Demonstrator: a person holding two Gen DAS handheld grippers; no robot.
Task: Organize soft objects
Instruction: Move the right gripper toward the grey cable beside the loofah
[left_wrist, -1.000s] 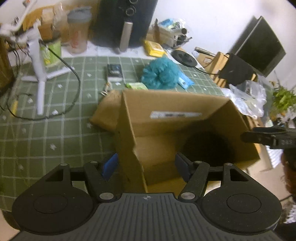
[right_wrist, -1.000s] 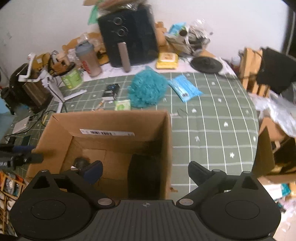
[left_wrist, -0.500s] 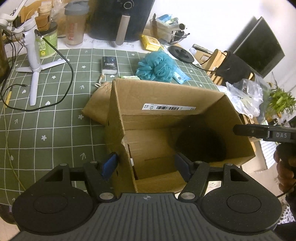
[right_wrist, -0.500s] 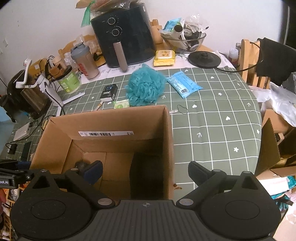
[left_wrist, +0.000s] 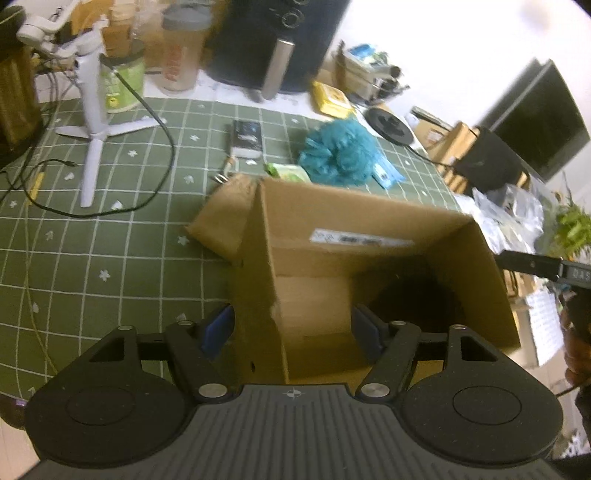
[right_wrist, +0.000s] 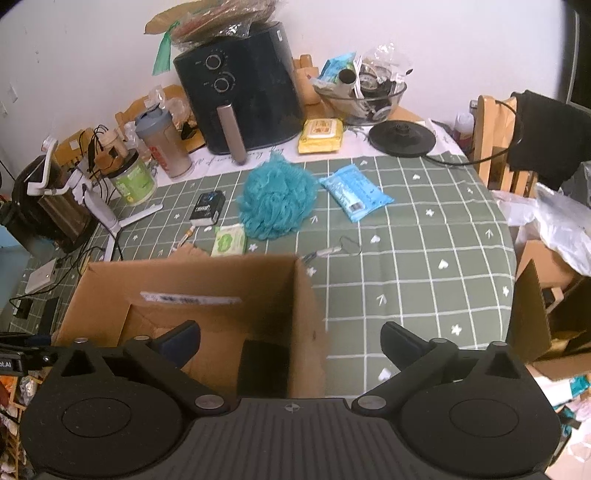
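Observation:
An open cardboard box (left_wrist: 369, 236) (right_wrist: 184, 280) stands on the green checked tablecloth, with a dark soft thing (left_wrist: 410, 299) (right_wrist: 263, 365) lying inside it. Behind the box lie a teal bath pouf (right_wrist: 277, 199) (left_wrist: 338, 153), a blue wipes pack (right_wrist: 354, 192) and a small green tissue pack (right_wrist: 229, 240). My left gripper (left_wrist: 291, 328) is open and straddles the box's near left corner without pressing on it. My right gripper (right_wrist: 291, 339) is open too, astride the box's right wall, and shows at the right edge of the left wrist view (left_wrist: 535, 266).
At the back stand a black air fryer (right_wrist: 240, 96), a shaker bottle (right_wrist: 164, 147), a yellow pack (right_wrist: 320, 134) and a kettle base (right_wrist: 402, 138). A white tripod (left_wrist: 92, 122) with cables lies to the left. A chair (right_wrist: 517, 147) and cartons (right_wrist: 546, 314) flank the right.
The box has slid lower in the right wrist view as that gripper moved forward over it. The left wrist view rolled slightly and back. Both grippers stay open.

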